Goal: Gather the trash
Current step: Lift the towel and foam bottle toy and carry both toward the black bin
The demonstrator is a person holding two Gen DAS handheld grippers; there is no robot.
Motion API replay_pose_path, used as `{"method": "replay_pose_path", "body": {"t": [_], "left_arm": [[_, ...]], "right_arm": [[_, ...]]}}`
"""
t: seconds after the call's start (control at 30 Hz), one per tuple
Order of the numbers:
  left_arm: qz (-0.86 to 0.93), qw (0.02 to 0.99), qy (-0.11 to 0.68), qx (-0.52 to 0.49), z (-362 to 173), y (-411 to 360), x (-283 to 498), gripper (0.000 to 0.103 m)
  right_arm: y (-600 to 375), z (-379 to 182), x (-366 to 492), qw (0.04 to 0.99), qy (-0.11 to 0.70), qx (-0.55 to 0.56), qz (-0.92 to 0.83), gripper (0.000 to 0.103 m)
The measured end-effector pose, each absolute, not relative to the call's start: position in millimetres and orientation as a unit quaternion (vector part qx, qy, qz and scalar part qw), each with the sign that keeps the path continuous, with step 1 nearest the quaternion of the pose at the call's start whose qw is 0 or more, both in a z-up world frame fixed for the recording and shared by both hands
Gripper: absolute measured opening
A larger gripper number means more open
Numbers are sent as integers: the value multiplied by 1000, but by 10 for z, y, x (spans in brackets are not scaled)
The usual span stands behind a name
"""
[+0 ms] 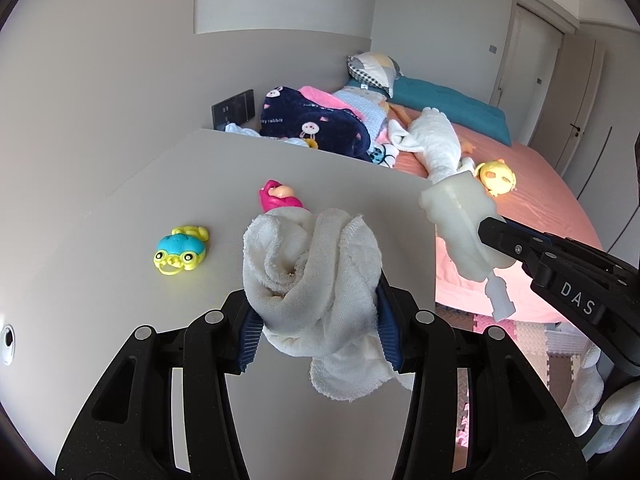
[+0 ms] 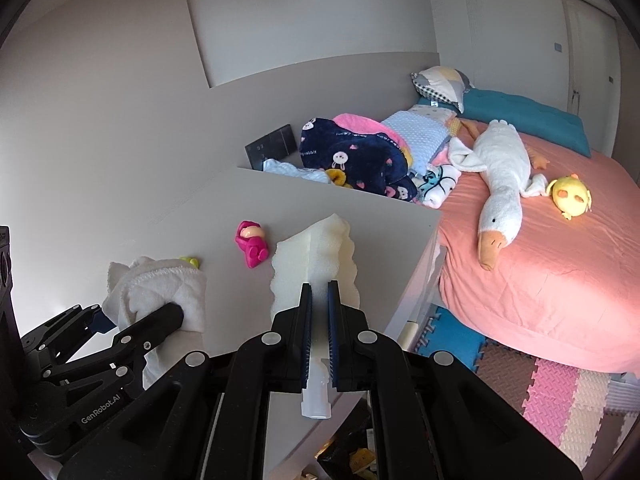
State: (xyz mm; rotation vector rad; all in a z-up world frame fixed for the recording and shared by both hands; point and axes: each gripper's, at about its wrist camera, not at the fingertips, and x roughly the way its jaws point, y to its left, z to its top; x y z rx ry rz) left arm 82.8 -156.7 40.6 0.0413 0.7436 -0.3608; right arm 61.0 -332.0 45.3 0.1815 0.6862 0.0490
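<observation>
Two grippers: both are being held over a grey table [image 1: 120,208], each clamped on one item.
Left gripper [image 1: 316,320]: its jaws are being pressed onto a crumpled white cloth [image 1: 312,276]; in the right wrist view the same gripper [image 2: 132,320] is being seen at 8 o'clock with the cloth [image 2: 160,292] bunched at its tips.
Cloth: it is being held above the tabletop, with a loose end hanging down at 6 o'clock of the bundle.
Right gripper [image 2: 319,316]: its jaws are being pinched nearly together on a thin white foam piece [image 2: 316,256]; in the left wrist view this gripper [image 1: 492,236] is being seen at 3 o'clock.
Foam: it [image 1: 460,220] is being held near the table's right edge, with a narrow strip sticking out at 6 o'clock behind the jaws.
Table: a pink toy [image 2: 250,244] is lying at 10 o'clock of the foam; a blue-and-yellow frog toy [image 1: 180,254] is lying at 9 o'clock of the cloth.
Bed [image 2: 540,264]: at 3 o'clock of the table, a plush goose [image 2: 500,176], a yellow plush [image 2: 568,196] and folded blankets [image 2: 360,156] are lying on it.
</observation>
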Motion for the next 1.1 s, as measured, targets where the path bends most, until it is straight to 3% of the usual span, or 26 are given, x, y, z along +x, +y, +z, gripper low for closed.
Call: {"method": "replay_pose_path", "body": {"t": [1.1], "left_arm": [[-272,892,353,72,460,-2465,139,50]], "right_arm": [[-4230,553,-492,939,315,113,-75,8]]}}
